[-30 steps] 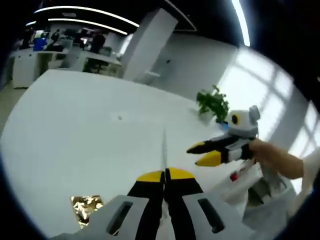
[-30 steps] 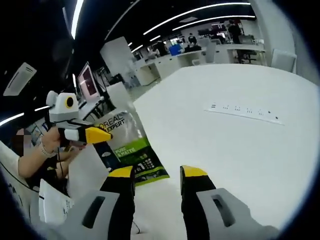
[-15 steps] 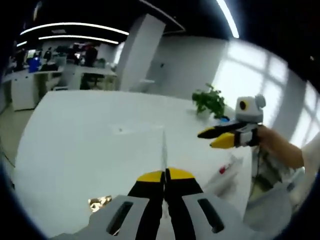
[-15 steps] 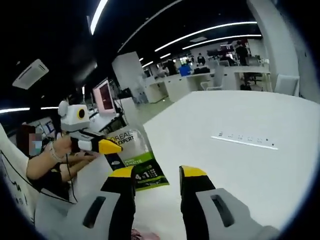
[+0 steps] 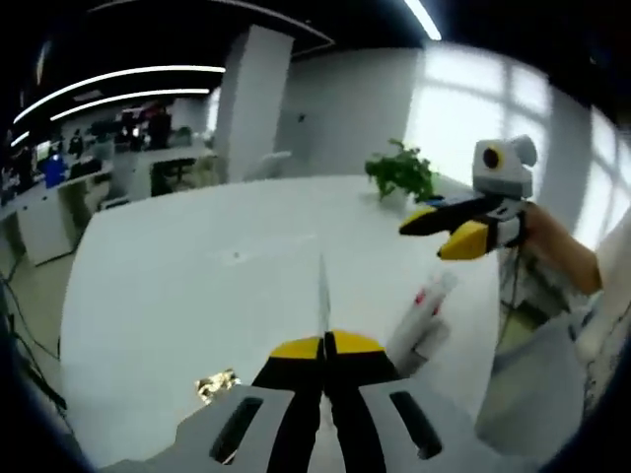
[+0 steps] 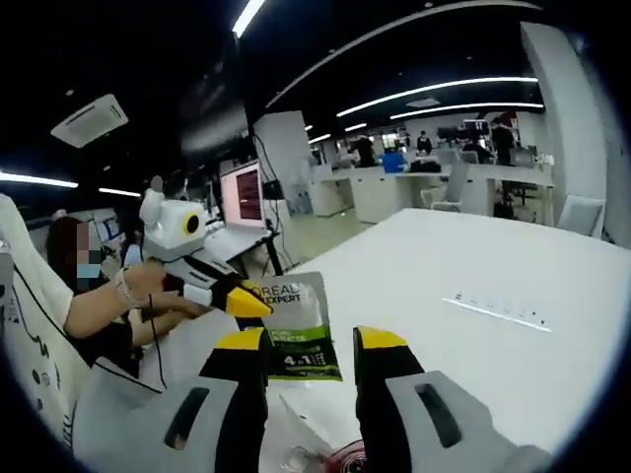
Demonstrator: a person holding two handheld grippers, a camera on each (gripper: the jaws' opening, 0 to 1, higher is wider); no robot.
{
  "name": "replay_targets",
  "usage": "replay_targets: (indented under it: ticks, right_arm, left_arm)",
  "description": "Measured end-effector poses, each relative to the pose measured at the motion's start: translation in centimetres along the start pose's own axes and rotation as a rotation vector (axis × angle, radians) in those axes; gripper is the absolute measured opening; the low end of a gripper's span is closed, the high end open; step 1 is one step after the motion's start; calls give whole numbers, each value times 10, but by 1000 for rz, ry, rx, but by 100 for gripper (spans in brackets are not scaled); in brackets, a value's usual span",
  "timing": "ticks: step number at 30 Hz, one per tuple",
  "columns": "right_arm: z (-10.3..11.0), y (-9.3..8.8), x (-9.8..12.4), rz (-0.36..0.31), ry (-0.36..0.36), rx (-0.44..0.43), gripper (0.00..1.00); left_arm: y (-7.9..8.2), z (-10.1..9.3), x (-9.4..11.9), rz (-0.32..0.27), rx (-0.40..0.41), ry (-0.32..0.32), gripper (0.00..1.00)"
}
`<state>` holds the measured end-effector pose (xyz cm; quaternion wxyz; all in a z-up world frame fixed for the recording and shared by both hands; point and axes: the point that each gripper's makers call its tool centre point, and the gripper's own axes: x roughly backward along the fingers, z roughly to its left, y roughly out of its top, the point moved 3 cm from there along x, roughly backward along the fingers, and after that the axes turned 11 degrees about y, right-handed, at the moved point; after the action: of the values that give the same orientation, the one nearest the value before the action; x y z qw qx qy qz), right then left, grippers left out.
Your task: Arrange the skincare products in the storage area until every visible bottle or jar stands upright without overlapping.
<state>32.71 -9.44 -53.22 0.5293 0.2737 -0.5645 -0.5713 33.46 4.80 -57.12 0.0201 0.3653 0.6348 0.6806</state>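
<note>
in the left gripper view, the left gripper (image 5: 326, 347) has its two yellow-tipped jaws pressed tight together, with a thin flat sheet (image 5: 321, 296) standing on its edge between the tips. it is too thin to tell what it is. below the jaws lies a big round white table (image 5: 197, 286). a small crumpled gold foil wrapper (image 5: 218, 384) lies on the table just left of the jaws. a white tube with red marks (image 5: 422, 313) lies tilted on the table just right of the jaws. further right, a hand (image 5: 557, 251) holds the right gripper (image 5: 446, 229) up in the air, above the table's edge, and its jaws are a little apart with nothing in them. a green potted plant (image 5: 399, 173) stands at the far side of the table.

in the right gripper view, the right gripper (image 6: 309, 341) has its jaws apart and they hold nothing. just past the tips is a white and green flat packet with printed letters (image 6: 297, 325), leaning up from the table. the left gripper (image 6: 251, 301) comes in from the left with its tip near the packet's top corner. a long white power strip (image 6: 496, 310) lies far off on the table to the right.
</note>
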Motion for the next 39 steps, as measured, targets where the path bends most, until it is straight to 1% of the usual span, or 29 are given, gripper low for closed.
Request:
replay_targets:
  ticks: [5, 9, 12, 14, 15, 17, 20, 21, 23, 25, 26, 27, 29, 32, 33, 34, 35, 37, 38, 39]
  right_arm:
    - [22, -10, -3, 37, 13, 50, 36]
    - [39, -18, -6, 39, 45, 48, 36]
    - [54, -26, -7, 48, 72, 54, 36]
    - [59, -32, -7, 51, 68, 52, 36]
    - [65, -38, -7, 63, 81, 58, 36]
    - [72, -48, -6, 71, 81, 49, 36]
    - [76, -62, -6, 87, 80, 29, 36]
    - [77, -69, -6, 96, 79, 21, 36]
    - [82, -81, -5, 103, 82, 0, 36]
    - [81, -91, -5, 109, 79, -25, 37]
    - [82, -96, -5, 114, 82, -20, 37]
    - [85, -103, -5, 125, 86, -17, 38]
    - [86, -114, -4, 131, 80, -12, 39]
    - [85, -125, -4, 136, 84, -19, 41]
    - [86, -129, -4, 138, 99, -26, 42]
    - [88, -131, -4, 132, 106, -24, 42]
    - [91, -132, -5, 126, 133, -21, 41]
    - [94, -134, -4, 107, 156, -25, 39]
    - [99, -135, -5, 101, 197, -7, 37]
    - [102, -134, -5, 92, 217, 8, 36]
  left_arm:
    - [-5, -7, 14, 8, -26, -10, 0]
    - [-9, -11, 24, 13, -40, -18, 0]
    - [-16, -18, 31, 22, -48, -38, 0]
    - [-20, -23, 34, 24, -53, -52, 0]
    - [-22, -27, 37, 29, -62, -60, 0]
    - [-27, -33, 42, 41, -77, -72, 0]
    - [-32, -42, 47, 49, -104, -102, 0]
    - [-34, -46, 49, 54, -111, -112, 0]
    - [-37, -52, 52, 55, -128, -141, 0]
    - [-41, -59, 56, 66, -142, -180, 0]
    - [-41, -62, 57, 64, -150, -195, 0]
    - [-43, -67, 60, 70, -148, -223, 0]
    - [-44, -75, 64, 70, -158, -278, 0]
    - [-45, -84, 68, 71, -163, -336, 0]
    - [-45, -87, 69, 71, -164, -354, 0]
    - [-45, -92, 72, 65, -180, -395, 0]
    - [-45, -95, 73, 62, -180, -412, 0]
    - [-45, -101, 76, 61, -184, -457, 0]
    - [-45, -104, 78, 60, -193, -479, 0]
    - [-46, -106, 79, 56, -203, -495, 0]
